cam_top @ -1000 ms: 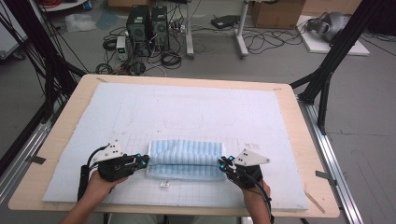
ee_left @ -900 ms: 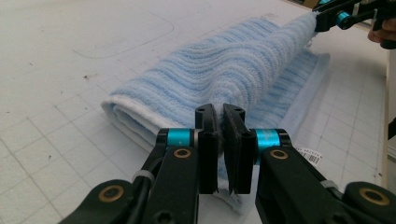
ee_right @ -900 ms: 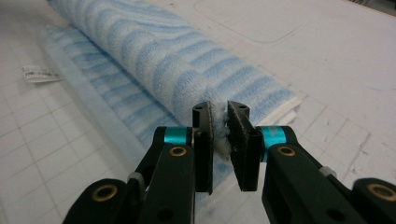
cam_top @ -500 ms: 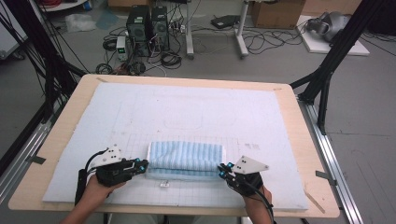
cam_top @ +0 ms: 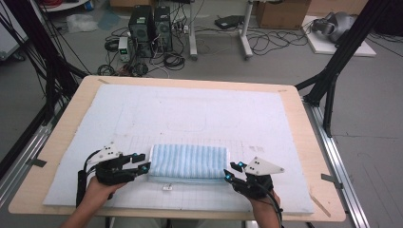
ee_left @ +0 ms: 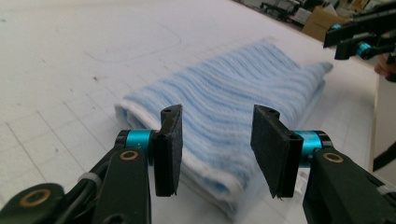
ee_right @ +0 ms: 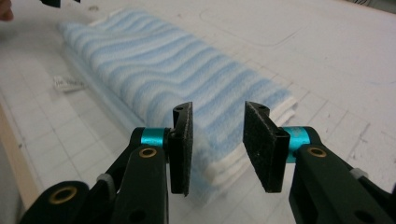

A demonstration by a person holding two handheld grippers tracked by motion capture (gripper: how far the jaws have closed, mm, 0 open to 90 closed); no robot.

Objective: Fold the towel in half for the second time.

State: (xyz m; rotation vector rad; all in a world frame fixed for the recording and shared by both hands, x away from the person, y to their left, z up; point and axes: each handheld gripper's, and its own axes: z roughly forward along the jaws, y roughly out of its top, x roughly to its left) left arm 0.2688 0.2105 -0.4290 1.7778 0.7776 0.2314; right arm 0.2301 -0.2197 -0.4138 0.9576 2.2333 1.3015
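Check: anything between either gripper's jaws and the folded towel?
Nothing visible. The left gripper and right gripper sit open at opposite ends of the folded towel, with bare white mat around it.

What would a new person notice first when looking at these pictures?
The eye goes first to the folded blue-and-white striped towel, lying on the white mat near the front edge of the table. A black gripper sits at each short end of it, the left gripper and the right gripper, both with jaws open and the towel just ahead of them. Behind the table, computers and tangled cables crowd the floor.
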